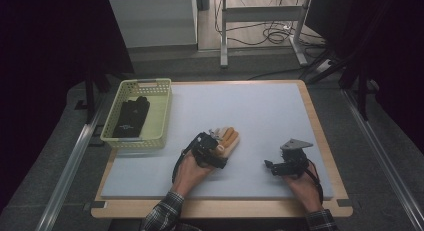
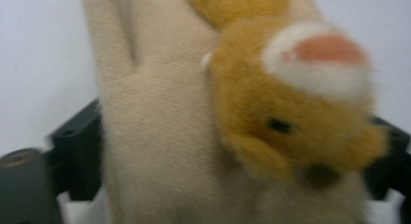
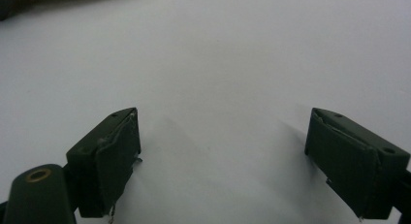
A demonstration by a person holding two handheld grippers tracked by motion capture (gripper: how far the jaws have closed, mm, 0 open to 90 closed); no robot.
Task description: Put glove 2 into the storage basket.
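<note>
Beige glove (image 2: 160, 136) with orange fingertips lies on the white mat (image 1: 260, 116), between the jaws of the left gripper (image 1: 216, 150); whether the pads press it, I cannot tell. At the right, well apart, the right gripper (image 1: 268, 165) rests with jaws wide apart, holding nothing.

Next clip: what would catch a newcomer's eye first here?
Likely the beige and orange glove with a plush animal face, lying mid-mat, with the left gripper over it and its jaws on either side of the fabric. Next, the pale yellow basket at the mat's far left, holding a black glove. The right gripper rests open on bare mat.
</note>
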